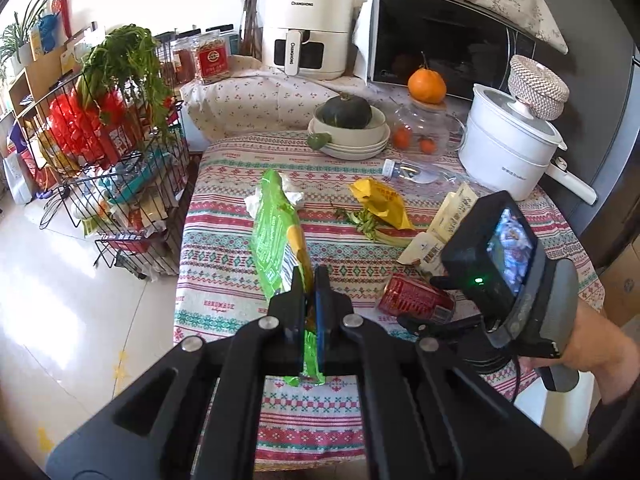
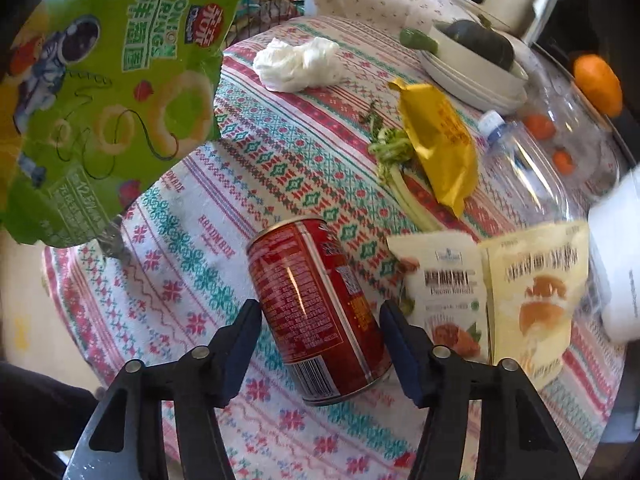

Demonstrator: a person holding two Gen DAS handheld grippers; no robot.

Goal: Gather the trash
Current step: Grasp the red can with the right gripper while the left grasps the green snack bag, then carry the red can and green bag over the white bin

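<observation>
My left gripper (image 1: 310, 280) is shut on a green onion-ring snack bag (image 1: 280, 236) and holds it above the table; the bag also hangs at the upper left of the right wrist view (image 2: 108, 104). My right gripper (image 2: 320, 316) is open, its fingers on either side of a red drink can (image 2: 316, 304) lying on the patterned tablecloth (image 2: 192, 264). The can also shows in the left wrist view (image 1: 414, 298). Other trash lies on the table: a yellow wrapper (image 2: 440, 144), a crumpled white tissue (image 2: 300, 64), vegetable scraps (image 2: 390, 152), two cream snack packets (image 2: 500, 292) and a clear plastic bottle (image 2: 528, 168).
A stack of bowls with a dark squash (image 1: 347, 110), a white electric pot (image 1: 512, 144), a glass jar with an orange (image 1: 426, 84), a microwave (image 1: 448, 36) and an air fryer (image 1: 306, 28) stand at the back. A wire rack with greens (image 1: 116, 152) stands left of the table.
</observation>
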